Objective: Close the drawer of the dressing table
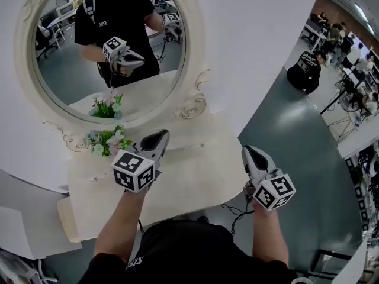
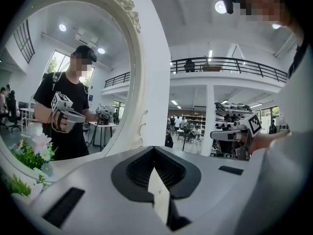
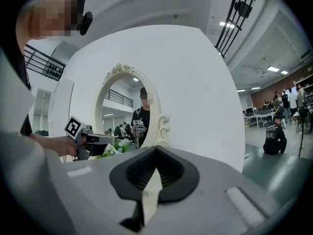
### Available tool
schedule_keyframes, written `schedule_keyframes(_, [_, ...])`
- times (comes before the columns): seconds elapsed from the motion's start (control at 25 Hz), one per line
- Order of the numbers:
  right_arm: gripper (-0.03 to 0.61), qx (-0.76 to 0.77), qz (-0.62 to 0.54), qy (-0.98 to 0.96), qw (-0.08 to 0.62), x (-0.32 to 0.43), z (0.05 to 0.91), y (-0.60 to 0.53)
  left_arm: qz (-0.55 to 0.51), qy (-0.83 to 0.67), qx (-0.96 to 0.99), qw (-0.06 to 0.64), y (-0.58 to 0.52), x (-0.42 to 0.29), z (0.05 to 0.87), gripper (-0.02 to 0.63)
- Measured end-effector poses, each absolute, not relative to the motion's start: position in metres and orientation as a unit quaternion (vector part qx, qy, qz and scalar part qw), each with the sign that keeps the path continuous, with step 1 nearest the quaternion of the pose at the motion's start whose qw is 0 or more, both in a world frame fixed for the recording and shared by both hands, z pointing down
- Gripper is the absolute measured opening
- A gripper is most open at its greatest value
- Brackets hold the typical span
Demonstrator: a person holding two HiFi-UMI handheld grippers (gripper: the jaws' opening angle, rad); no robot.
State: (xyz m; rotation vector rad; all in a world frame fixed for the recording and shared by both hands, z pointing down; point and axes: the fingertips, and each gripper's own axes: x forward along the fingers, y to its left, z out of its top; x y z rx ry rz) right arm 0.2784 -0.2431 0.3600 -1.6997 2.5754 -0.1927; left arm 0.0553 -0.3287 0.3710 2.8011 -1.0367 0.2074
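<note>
**Both grippers clenched and empty over the dressing table**

Left gripper (image 2: pixel 154 153): in its own view the jaws are pinched together at the tips, nothing between the pads. Right gripper (image 3: pixel 155 153): same story, jaws closed tip to tip and empty. Neither one is touching anything.

Head view now. L gripper hangs over the cream top of the dressing table (image 1: pixel 189 176), pointing toward the mirror, with its marker cube (image 1: pixel 135 170) nearest me. Just left of its tip sits a small bunch of flowers (image 1: pixel 109 141), pink and white w/ green leaves, right at the foot of the oval mirror (image 1: pixel 71 81). R gripper is held level with the left one but well apart from it, out by the table's right edge, roughly where tabletop gives way to grey-green floor (image 1: pixel 296 135).

The mirror has a carved cream frame, and its glass shows the person in a black tee holding both grippers. A white curved wall panel (image 1: pixel 254 52) stands behind the table.

Drawer: I only get the tabletop from above, the table front is out of sight, so I can't tell whether it's open or shut.

Bkgd: a person in black (image 1: pixel 305 70) sits low on the floor far right, more people and desks beyond.
</note>
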Motion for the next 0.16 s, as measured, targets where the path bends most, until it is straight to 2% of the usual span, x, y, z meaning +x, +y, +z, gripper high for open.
schedule_keyframes(0.16, [0.008,-0.549,-0.065,0.833,0.025,0.2784,0.36,-0.2431,0.069,-0.344,0.934,0.074,-0.3285,0.0557,0.3707,0.006])
